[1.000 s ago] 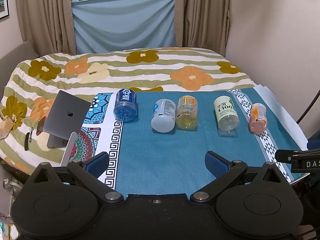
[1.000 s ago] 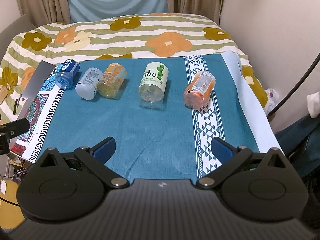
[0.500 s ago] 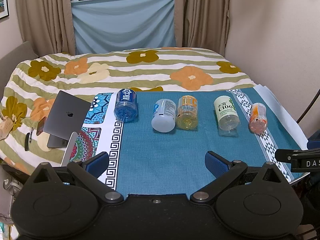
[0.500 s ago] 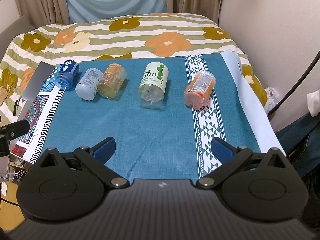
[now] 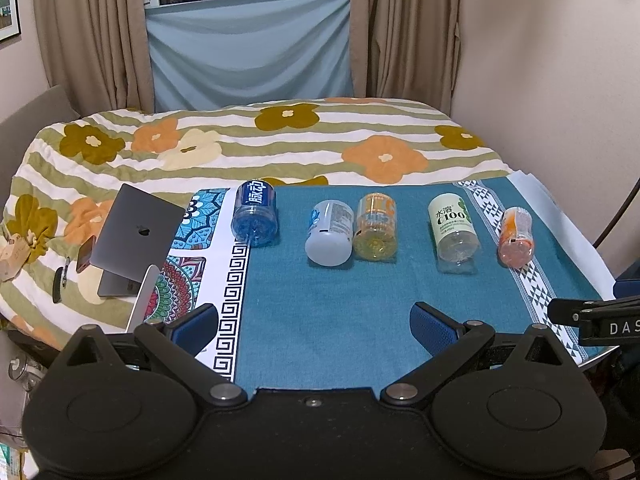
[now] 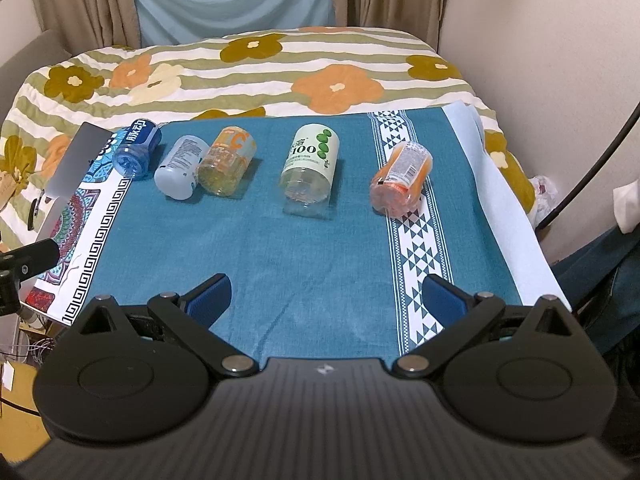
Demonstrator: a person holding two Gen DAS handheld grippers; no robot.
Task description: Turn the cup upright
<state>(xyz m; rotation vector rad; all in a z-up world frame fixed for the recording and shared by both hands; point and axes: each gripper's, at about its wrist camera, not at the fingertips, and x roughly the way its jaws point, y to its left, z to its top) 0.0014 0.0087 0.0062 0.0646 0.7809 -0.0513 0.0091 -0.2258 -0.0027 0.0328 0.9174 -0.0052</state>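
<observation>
Several cut-off bottle cups lie on their sides in a row on the teal cloth [image 5: 320, 312]: a blue one [image 5: 255, 216], a white one [image 5: 330, 232], a yellow-orange one [image 5: 376, 226], a pale green "C100" one [image 5: 454, 226] and an orange one [image 5: 516, 236]. In the right wrist view they are the blue [image 6: 136, 154], white [image 6: 182, 168], yellow-orange [image 6: 228, 166], green [image 6: 310, 168] and orange [image 6: 402, 178] cups. My left gripper [image 5: 314, 326] is open and empty near the cloth's front edge. My right gripper [image 6: 326, 294] is open and empty, short of the cups.
A grey laptop [image 5: 134, 240] stands open at the left on the patterned cloth. A flowered bedspread [image 5: 280, 140] lies behind the row. A wall [image 5: 560, 80] is close on the right. The other gripper's tip [image 5: 592, 316] shows at the right edge.
Both views have shifted slightly; the cups have not moved and both grippers stay open.
</observation>
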